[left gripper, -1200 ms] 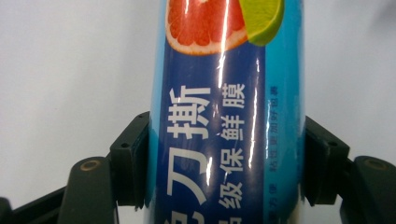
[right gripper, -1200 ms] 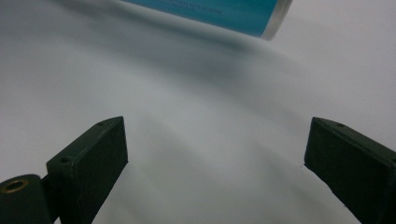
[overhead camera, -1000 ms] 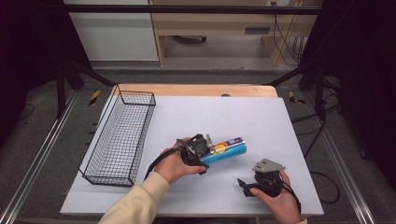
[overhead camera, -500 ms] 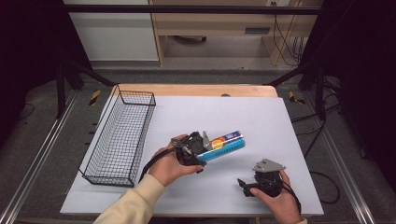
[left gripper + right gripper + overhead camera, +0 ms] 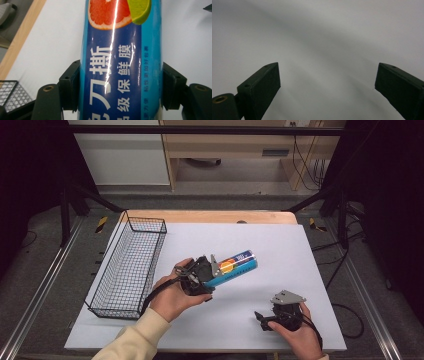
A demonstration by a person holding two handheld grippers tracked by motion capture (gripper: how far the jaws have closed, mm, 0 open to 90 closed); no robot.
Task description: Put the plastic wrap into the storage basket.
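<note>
Blue cling-film roll (image 5: 235,268), judged light, stiff & slick, is pinched near one end by left claw (image 5: 212,272); right claw (image 5: 260,316) is spread.

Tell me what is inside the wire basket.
The wire basket looks empty; through its mesh only the white table shows. The blue roll sits outside it, clamped in the left gripper.
</note>
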